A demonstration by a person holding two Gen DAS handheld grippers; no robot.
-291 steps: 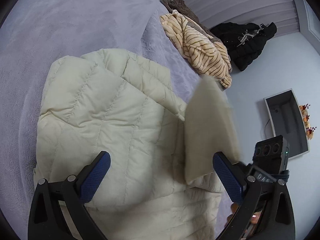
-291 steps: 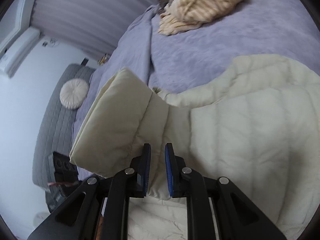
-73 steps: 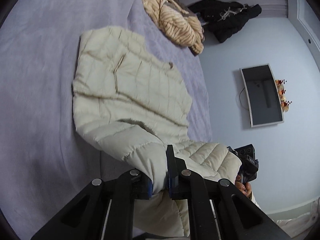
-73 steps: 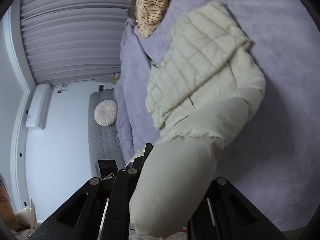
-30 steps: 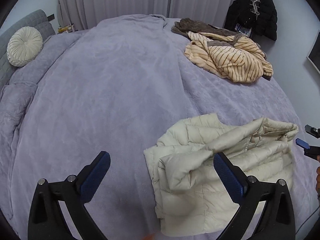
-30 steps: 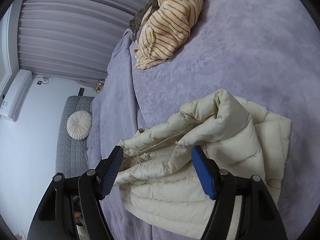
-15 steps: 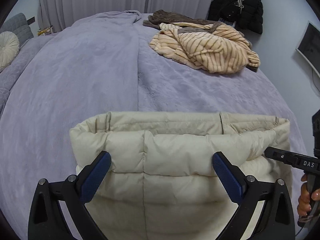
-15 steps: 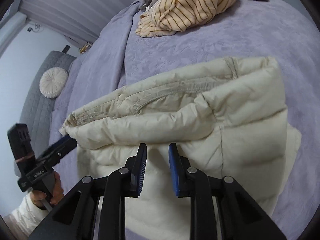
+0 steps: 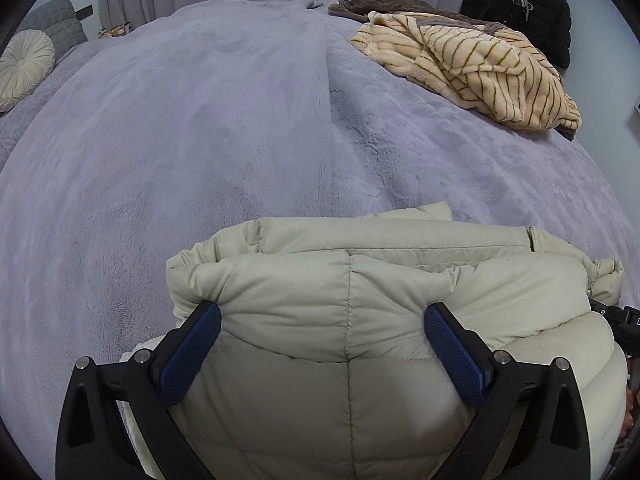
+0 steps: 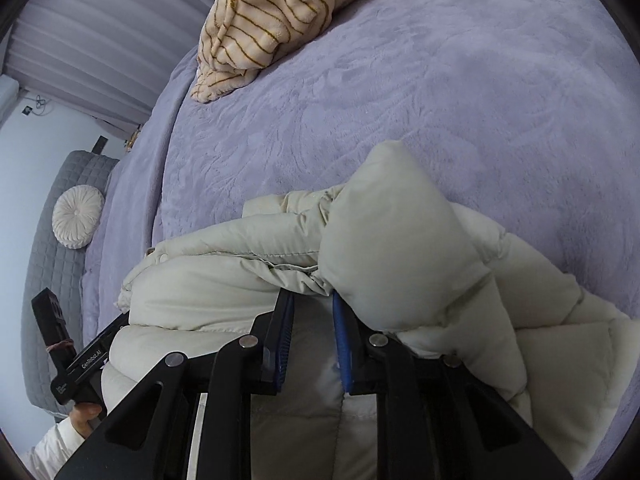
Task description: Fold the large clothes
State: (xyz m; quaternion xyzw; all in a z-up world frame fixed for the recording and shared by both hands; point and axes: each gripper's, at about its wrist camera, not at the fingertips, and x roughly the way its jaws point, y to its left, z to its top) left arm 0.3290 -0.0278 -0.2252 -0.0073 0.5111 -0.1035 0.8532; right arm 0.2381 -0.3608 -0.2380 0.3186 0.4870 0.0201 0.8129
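A cream quilted puffer jacket [image 9: 352, 304] lies folded in a thick bundle on the lilac bed cover [image 9: 200, 140], at the near edge. My left gripper [image 9: 320, 344] is open wide, its blue pads on either side of the bundle's top fold, pressed against the fabric. In the right wrist view the jacket [image 10: 400, 240] bulges over my right gripper [image 10: 312, 332], whose jaws are nearly shut with a narrow gap; jacket fabric lies between and over them. The left gripper's body [image 10: 76, 360] shows at the lower left of that view.
A striped beige fleece garment [image 9: 472, 64] lies heaped at the bed's far right on a brown garment [image 9: 384, 0]. A black coat [image 9: 524, 4] hangs on the wall behind. A round cream cushion [image 9: 24, 68] rests on a grey headboard at the left.
Both grippers have moved closer onto the folded jacket. The left gripper stays open and now presses the top fold. The right gripper stays nearly shut and sits deeper under the fabric.
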